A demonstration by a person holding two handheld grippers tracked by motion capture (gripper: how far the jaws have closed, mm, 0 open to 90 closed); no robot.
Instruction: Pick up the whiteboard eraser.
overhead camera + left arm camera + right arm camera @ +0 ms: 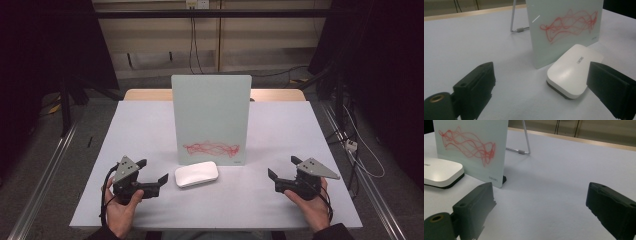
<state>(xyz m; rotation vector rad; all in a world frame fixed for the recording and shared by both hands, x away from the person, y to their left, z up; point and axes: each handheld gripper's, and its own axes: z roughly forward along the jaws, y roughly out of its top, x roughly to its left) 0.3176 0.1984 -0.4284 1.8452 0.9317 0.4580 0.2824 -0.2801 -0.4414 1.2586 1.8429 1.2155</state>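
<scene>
Pale grey bench carries an upright frosted glass board with red scribbles, propped on a wire stand; white rounded eraser block lies at its foot, ready for wiping. Left gripper nearby and right gripper farther off flank it, jaws open, empty.

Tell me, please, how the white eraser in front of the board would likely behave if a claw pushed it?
The eraser is low, flat and wide, so it should slide rather than tip or roll. Its smooth rounded shell may slip between pads. Pushed back, it would probably nudge the propped board.
</scene>
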